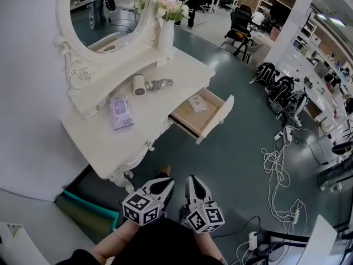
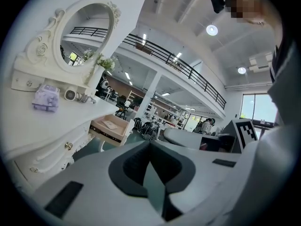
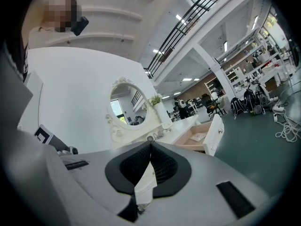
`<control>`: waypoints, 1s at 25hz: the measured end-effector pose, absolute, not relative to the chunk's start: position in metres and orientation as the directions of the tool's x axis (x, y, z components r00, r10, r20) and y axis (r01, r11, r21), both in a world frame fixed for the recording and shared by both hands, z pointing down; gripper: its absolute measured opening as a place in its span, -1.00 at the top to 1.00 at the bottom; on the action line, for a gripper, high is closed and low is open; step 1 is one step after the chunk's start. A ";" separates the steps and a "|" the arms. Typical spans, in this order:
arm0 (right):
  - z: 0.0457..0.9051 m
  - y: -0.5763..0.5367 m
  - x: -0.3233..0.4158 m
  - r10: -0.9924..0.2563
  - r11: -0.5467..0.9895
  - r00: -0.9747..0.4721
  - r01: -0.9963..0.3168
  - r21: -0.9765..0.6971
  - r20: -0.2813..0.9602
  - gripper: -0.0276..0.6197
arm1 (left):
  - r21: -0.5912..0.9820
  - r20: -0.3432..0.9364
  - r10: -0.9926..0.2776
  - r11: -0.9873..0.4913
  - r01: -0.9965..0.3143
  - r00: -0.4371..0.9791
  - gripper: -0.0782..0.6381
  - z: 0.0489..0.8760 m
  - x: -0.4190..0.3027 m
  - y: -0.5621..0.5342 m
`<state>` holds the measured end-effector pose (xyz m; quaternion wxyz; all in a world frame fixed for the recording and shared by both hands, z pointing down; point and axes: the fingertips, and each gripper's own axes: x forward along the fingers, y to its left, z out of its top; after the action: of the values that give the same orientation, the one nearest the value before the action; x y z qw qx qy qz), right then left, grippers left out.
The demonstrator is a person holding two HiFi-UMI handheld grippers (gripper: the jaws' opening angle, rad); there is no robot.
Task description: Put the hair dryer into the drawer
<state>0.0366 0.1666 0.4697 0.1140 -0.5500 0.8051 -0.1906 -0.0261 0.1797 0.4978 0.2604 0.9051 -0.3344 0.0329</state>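
Note:
The white hair dryer [image 1: 139, 84] lies on the white dressing table [image 1: 110, 142], its cord [image 1: 160, 83] coiled beside it, in front of the oval mirror. The wooden drawer [image 1: 202, 114] stands pulled out at the table's right, a flat paper packet on its bottom. Both grippers hang low and close together, well short of the table. My left gripper [image 1: 166, 182] is shut and empty. My right gripper [image 1: 193, 180] is shut and empty too. The left gripper view shows the dryer [image 2: 70, 94] and the open drawer [image 2: 111, 126] far off. The right gripper view shows the drawer [image 3: 203, 136] beyond its tips [image 3: 150, 145].
A purple packet [image 1: 121, 112] lies on the tabletop left of the dryer, and a vase of flowers [image 1: 166, 31] stands by the mirror [image 1: 105, 15]. Cables and a power strip [image 1: 278, 175] sprawl on the green floor at right. A teal box [image 1: 91, 208] sits under the table's near end.

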 end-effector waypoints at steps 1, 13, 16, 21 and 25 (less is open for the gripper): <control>0.468 0.165 0.038 -0.930 0.326 -0.367 -0.843 -0.427 0.016 0.88 | 0.448 0.234 -0.587 -0.642 -0.622 0.775 0.78 0.497 -0.026 0.178; 0.471 0.113 0.063 -0.954 0.246 -0.296 -0.845 -0.474 0.034 0.88 | 0.465 0.231 -0.598 -0.625 -0.627 0.767 0.78 0.492 -0.020 0.122; 0.468 0.091 0.064 -0.952 0.250 -0.303 -0.848 -0.467 0.040 0.88 | 0.468 0.230 -0.593 -0.628 -0.622 0.772 0.78 0.490 -0.014 0.101; 0.468 0.052 0.068 -0.951 0.242 -0.304 -0.845 -0.477 0.056 0.88 | 0.470 0.229 -0.587 -0.632 -0.616 0.776 0.78 0.486 -0.007 0.059; 0.465 0.018 0.068 -0.948 0.246 -0.314 -0.838 -0.487 0.060 0.88 | 0.468 0.227 -0.586 -0.635 -0.615 0.778 0.78 0.482 -0.005 0.025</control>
<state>0.0677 0.0182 0.4650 0.1243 -0.5725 0.7796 -0.2214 -0.0045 0.0253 0.4816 0.2689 0.9037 -0.3321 0.0268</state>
